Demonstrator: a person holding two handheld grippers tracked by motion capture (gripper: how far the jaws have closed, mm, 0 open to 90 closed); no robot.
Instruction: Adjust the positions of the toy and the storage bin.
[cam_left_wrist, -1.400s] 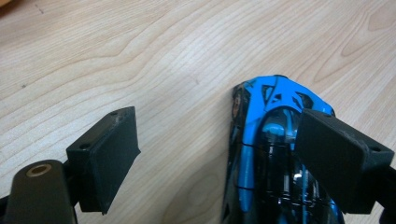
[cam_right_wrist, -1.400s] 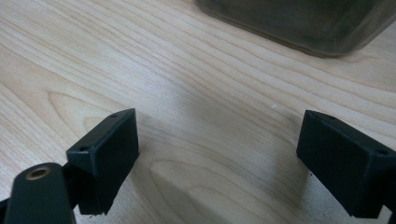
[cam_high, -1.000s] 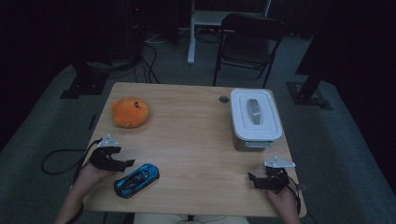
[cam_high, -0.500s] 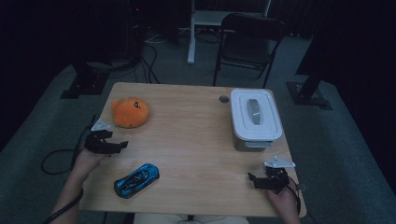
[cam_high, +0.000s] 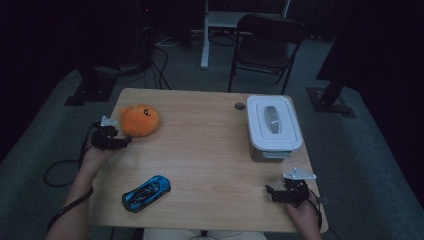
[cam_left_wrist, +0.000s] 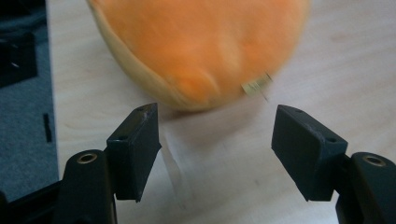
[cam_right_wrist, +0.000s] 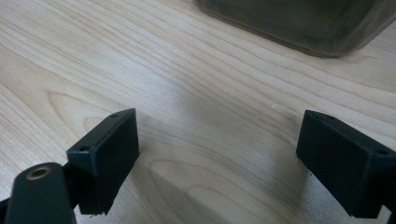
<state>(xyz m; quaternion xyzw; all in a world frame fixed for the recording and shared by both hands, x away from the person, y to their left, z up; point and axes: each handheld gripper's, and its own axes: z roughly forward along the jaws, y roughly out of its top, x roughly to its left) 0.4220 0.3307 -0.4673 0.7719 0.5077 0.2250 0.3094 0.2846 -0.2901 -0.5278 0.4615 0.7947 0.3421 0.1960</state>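
An orange plush toy (cam_high: 140, 120) lies at the table's far left. My left gripper (cam_high: 124, 142) sits just in front of it, apart from it. In the left gripper view the plush (cam_left_wrist: 201, 46) lies just beyond the jaws. The left gripper (cam_left_wrist: 217, 140) is open; its jaws have just been closing, with bare wood between them. A blue toy car (cam_high: 146, 192) lies near the front edge. My right gripper (cam_high: 273, 192) rests open at the front right, short of a white lidded container (cam_high: 272, 127). In the right gripper view the gripper (cam_right_wrist: 219, 154) spans bare wood, with the container (cam_right_wrist: 299, 23) ahead.
The wooden table (cam_high: 200, 150) has a small round grommet hole (cam_high: 240, 106) near its far edge. A black folding chair (cam_high: 265, 40) stands behind the table. A cable (cam_high: 60, 170) loops on the floor off the left edge.
My left gripper has moved away from the blue car, toward the far left, and now sits beside the orange plush. The right gripper has stayed in place.
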